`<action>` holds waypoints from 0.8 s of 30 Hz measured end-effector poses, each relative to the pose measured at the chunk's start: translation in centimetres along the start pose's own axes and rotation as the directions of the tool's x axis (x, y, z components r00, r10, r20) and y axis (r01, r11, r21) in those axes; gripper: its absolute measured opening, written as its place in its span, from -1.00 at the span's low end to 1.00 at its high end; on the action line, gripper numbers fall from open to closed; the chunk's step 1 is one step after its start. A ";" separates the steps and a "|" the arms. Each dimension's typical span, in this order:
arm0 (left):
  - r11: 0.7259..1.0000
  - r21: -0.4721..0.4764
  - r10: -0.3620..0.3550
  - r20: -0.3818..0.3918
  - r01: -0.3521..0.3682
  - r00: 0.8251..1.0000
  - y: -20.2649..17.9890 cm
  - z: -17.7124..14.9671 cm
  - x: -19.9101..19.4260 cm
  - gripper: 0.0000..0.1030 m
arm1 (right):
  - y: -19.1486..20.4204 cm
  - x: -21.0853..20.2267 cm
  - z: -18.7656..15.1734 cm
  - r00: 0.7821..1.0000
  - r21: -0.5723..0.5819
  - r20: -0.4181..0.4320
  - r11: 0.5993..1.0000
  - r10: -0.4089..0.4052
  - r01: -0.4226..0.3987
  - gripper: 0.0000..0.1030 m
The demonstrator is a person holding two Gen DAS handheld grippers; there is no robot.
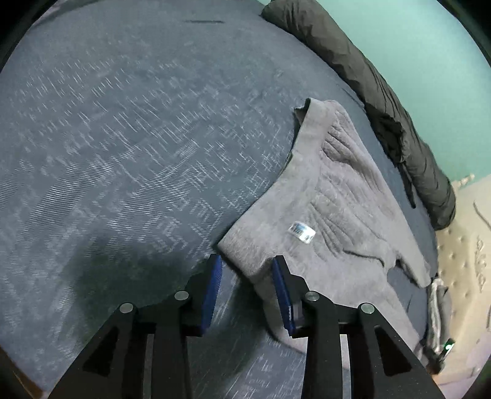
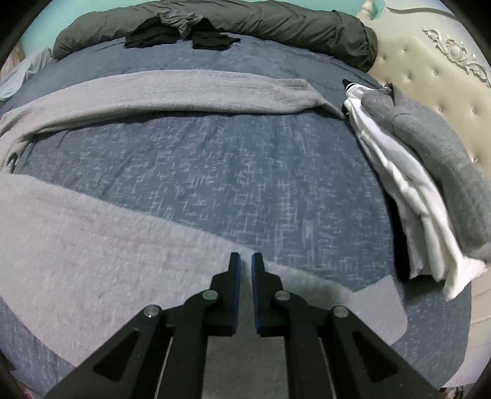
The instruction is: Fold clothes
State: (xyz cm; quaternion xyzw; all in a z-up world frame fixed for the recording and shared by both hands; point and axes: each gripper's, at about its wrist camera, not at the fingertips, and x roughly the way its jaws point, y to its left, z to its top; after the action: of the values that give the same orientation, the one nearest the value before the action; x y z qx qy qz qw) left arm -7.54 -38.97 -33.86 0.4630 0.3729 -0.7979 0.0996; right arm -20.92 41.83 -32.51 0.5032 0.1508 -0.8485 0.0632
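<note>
A grey knitted sweater [image 1: 331,190] lies spread on the blue bedcover [image 1: 122,138], a small white label [image 1: 302,231] showing on it. My left gripper [image 1: 248,261] hangs just above its near corner, open, with the cloth's edge lying loose between the blue pads. In the right wrist view the same grey sweater [image 2: 92,245] fills the lower left, and a long band of it [image 2: 153,92] stretches across farther back. My right gripper [image 2: 245,257] sits at the sweater's edge with its pads almost together, pinching the hem.
A stack of folded clothes, grey [image 2: 435,147] over white [image 2: 408,196], lies at the right by the cream tufted headboard [image 2: 429,70]. A dark rolled duvet [image 2: 245,21] runs along the far side with black garments [image 2: 184,38] in front of it.
</note>
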 end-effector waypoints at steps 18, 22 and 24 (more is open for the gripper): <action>0.999 0.042 -0.022 0.130 0.016 0.991 -1.1 0.3 -5.0 -0.76 | 3.0 -0.4 0.3 0.999 -0.043 0.020 0.998 0.047 -0.046 -0.88; 1.000 -0.021 -0.007 0.080 0.009 0.997 1.3 -0.4 -2.8 -0.77 | 2.9 -0.5 0.2 0.998 -0.022 0.026 0.998 0.061 -0.060 -0.88; 0.999 -0.032 0.017 0.055 -0.016 0.998 2.1 -0.8 -1.4 -0.77 | 3.1 -0.5 0.0 0.998 -0.030 0.023 0.998 0.064 -0.063 -0.88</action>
State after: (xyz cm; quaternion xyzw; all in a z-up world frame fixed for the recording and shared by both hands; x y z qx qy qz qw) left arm -5.20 -40.15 -34.04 0.4424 0.3787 -0.8035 0.1237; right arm -19.84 38.91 -32.65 0.4968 0.1463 -0.8497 0.0992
